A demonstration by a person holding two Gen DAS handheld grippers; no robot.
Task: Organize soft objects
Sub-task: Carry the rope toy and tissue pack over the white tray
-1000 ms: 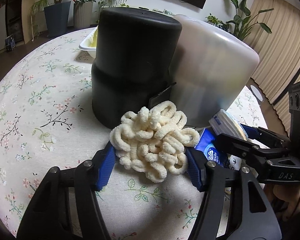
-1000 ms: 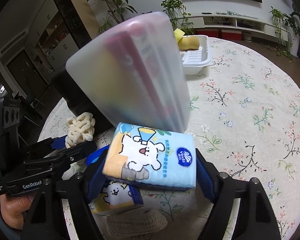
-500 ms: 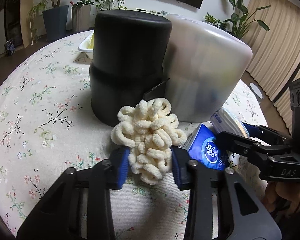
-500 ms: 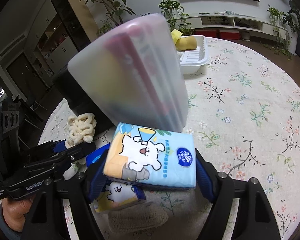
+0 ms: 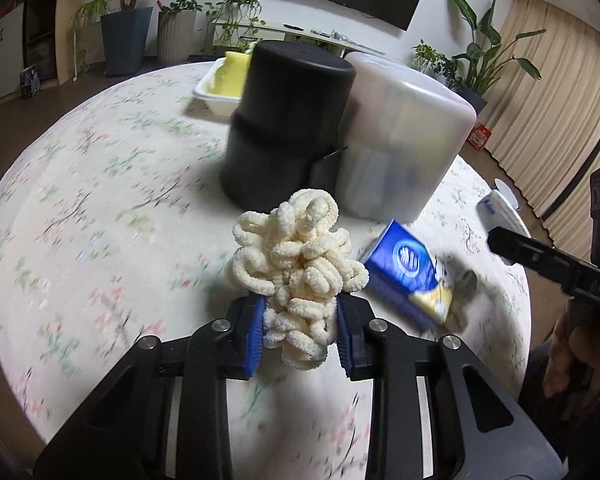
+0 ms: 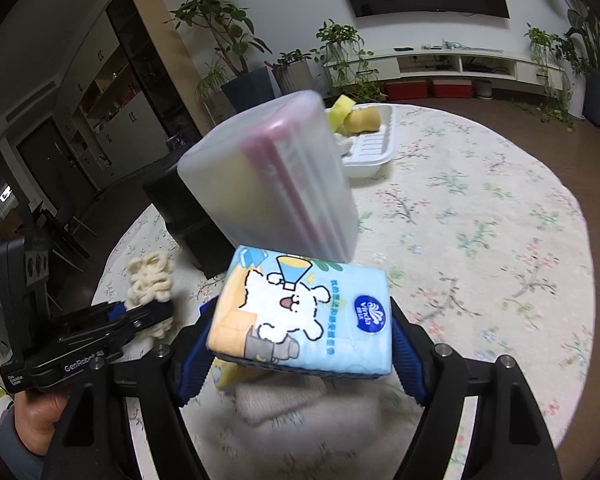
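A cream loopy cloth [image 5: 296,264] sits squeezed between the blue pads of my left gripper [image 5: 300,328], whose jaws are closing on it; it hangs just above the flowered tablecloth [image 5: 100,220]. From the right wrist view the same cloth [image 6: 148,280] and left gripper [image 6: 152,312] appear at the left. My right gripper [image 6: 302,324] is shut on a light-blue tissue pack [image 6: 308,312] printed with a white dog, lifted off the table. A second, dark-blue tissue pack [image 5: 404,268] lies on a beige knitted cloth [image 6: 284,400] beneath it.
A black tub [image 5: 288,120] and a translucent tub [image 5: 404,140] stand upside down side by side just beyond both grippers. Behind them sits a white tray [image 6: 372,144] holding yellow sponges. The table's round edge runs close on the left and right.
My left gripper's jaws have come together on the cream cloth and lifted it back from the black tub. The right gripper has risen a little with its tissue pack.
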